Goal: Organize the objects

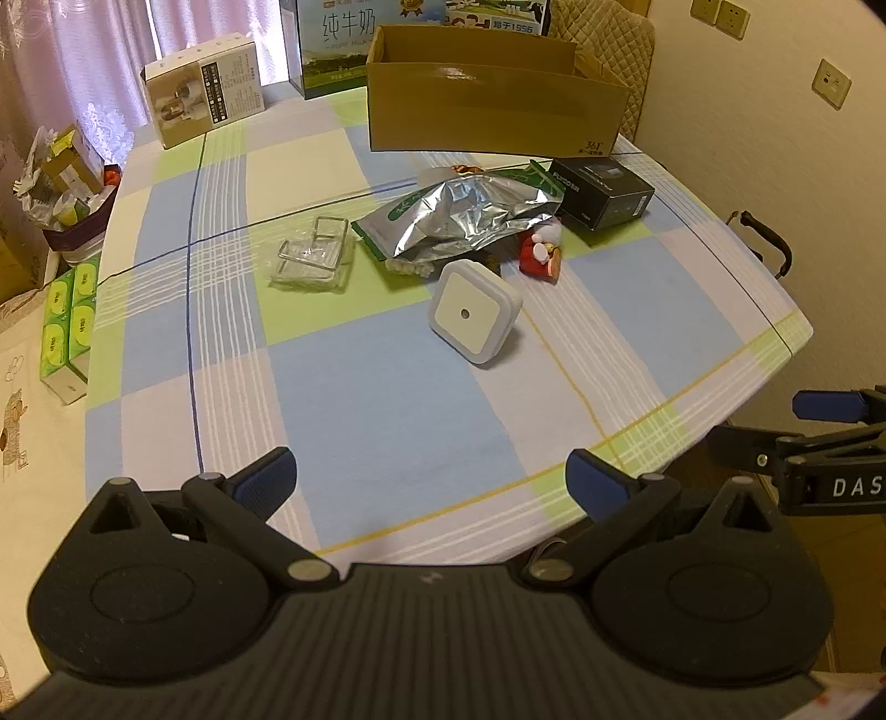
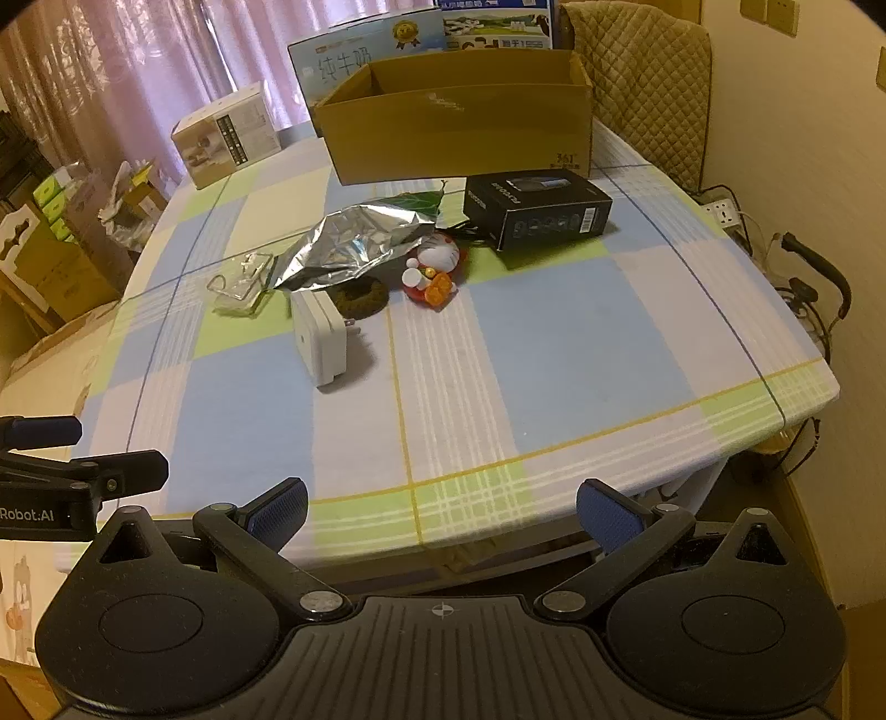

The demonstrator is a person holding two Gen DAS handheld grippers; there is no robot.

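A lived-in room of a home, seen over a dining-type table (image 1: 387, 399) covered by a checked cloth of blue, green and white. Beyond the tongs, at the table's far edge, pink curtains (image 1: 83, 61) hang before a window, and a chair with a quilted cover (image 1: 609, 33) stands against the wall. Milk cartons (image 1: 338, 44) and a retail box (image 1: 205, 88) crowd the far side. Left of the tongs, tissue packs (image 1: 69, 327) sit off the table; wall sockets (image 1: 720, 16) mark the right wall.
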